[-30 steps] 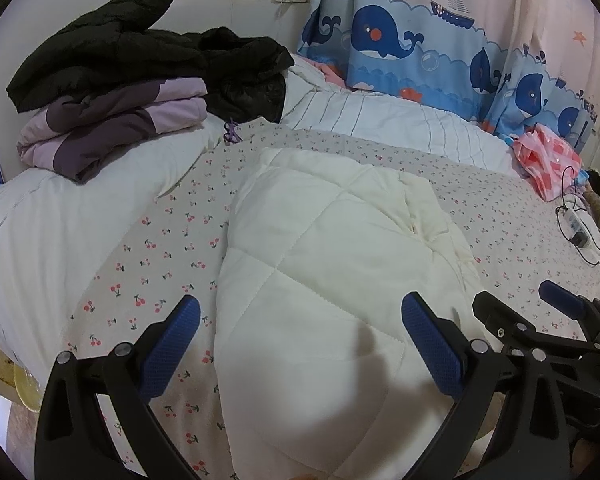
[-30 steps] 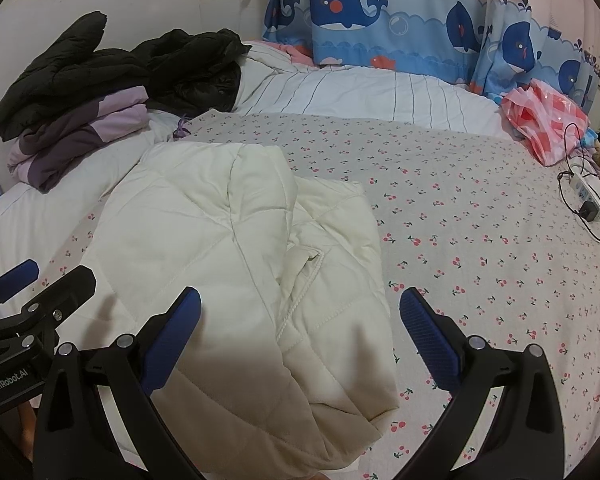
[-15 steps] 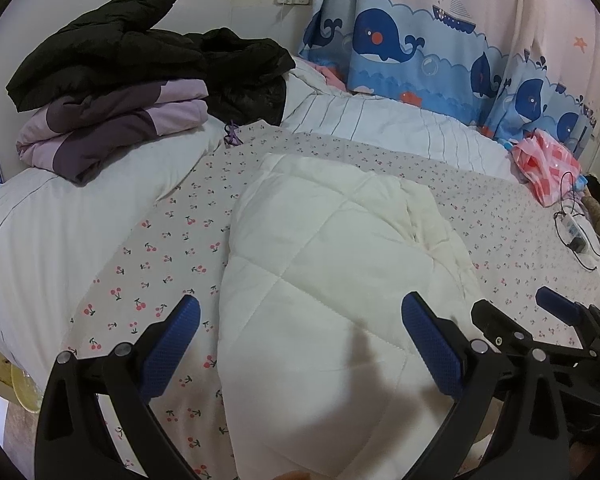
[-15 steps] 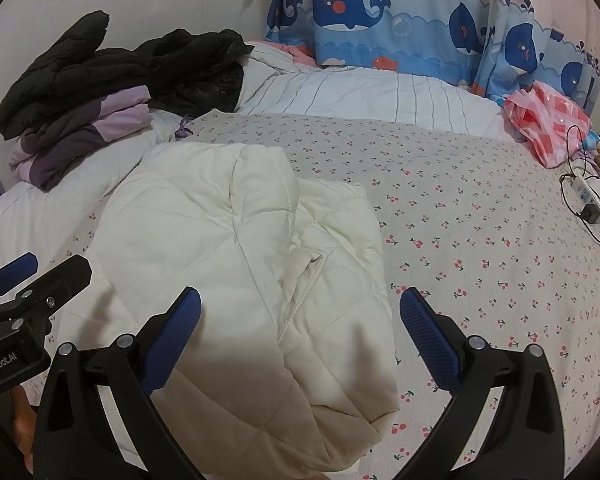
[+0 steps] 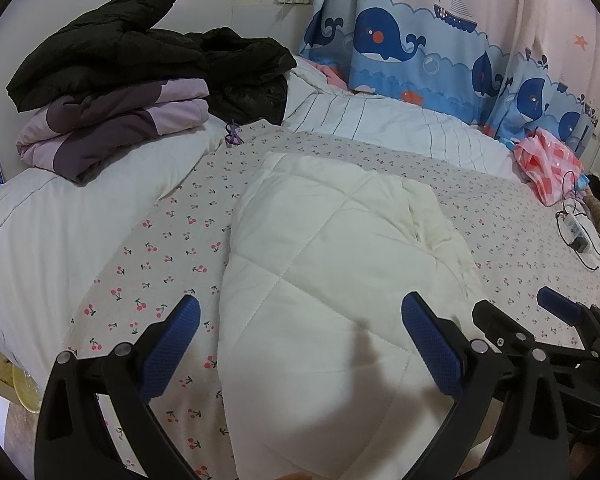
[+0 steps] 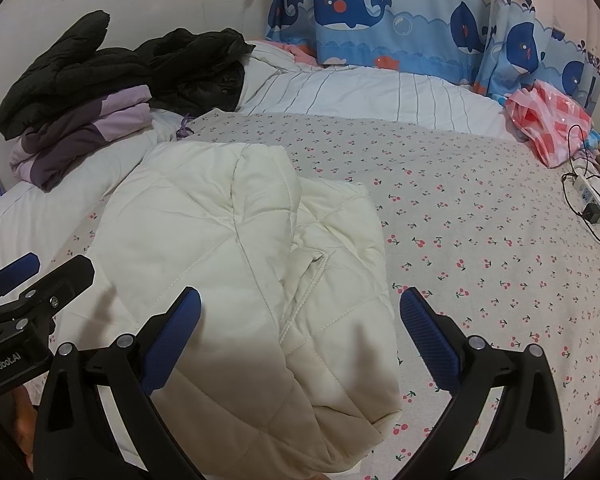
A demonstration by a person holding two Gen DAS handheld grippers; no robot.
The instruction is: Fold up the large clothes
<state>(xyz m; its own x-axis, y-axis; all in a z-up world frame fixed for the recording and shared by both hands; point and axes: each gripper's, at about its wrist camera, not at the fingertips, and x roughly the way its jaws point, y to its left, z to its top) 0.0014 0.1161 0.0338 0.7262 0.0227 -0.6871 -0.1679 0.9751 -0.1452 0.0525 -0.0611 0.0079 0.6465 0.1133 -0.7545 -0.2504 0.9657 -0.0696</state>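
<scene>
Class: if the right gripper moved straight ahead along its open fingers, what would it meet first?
Most likely the cream quilted jacket on the cherry-print sheet: it fills the gap of the right gripper. Depth is uncertain.

A cream quilted jacket [image 6: 240,264] lies folded on the bed [image 6: 480,240], whose sheet is printed with cherries. The right hand-held gripper [image 6: 299,334] hangs over the jacket's near end, its blue-padded fingers [image 6: 172,336] spread wide and gripping nothing. The left hand-held gripper [image 6: 28,280] shows at the left edge. Folded black and purple clothes [image 6: 88,108] are stacked at the back left.
</scene>
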